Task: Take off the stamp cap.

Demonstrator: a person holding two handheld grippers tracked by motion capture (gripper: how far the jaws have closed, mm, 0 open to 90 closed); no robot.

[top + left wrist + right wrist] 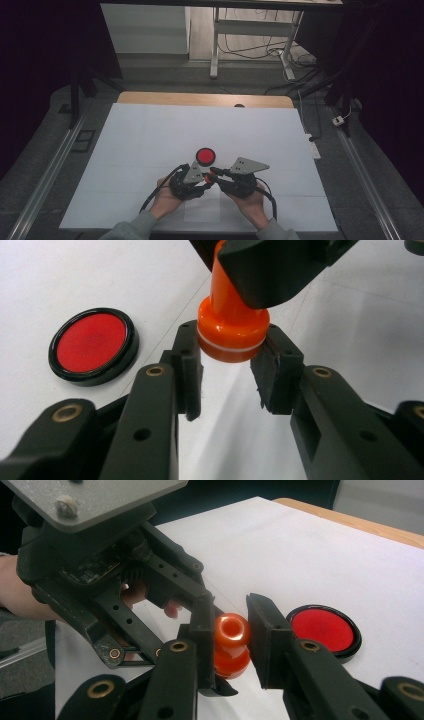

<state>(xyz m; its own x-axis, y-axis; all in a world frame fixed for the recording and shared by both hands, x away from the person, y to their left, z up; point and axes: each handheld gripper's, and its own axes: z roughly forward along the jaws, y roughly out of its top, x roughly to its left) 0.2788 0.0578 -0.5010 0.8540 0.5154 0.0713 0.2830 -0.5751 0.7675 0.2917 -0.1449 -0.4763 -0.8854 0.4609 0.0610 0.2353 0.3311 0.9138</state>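
Orange stamp (pixel 231 325) clamped by left hand-held gripper (pixel 231 371) and right hand-held gripper (pixel 231 637), red ink pad (pixel 205 156) near, mid-table.

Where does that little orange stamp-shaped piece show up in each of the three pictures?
High view: the orange piece is low centre, between the two hand-held grippers.
Left gripper view: upper centre, wide end between the two black jaws.
Right gripper view: lower centre, knob end pinched between the jaws.
Shared landmark: the round red pad, lying close by on the white sheet.
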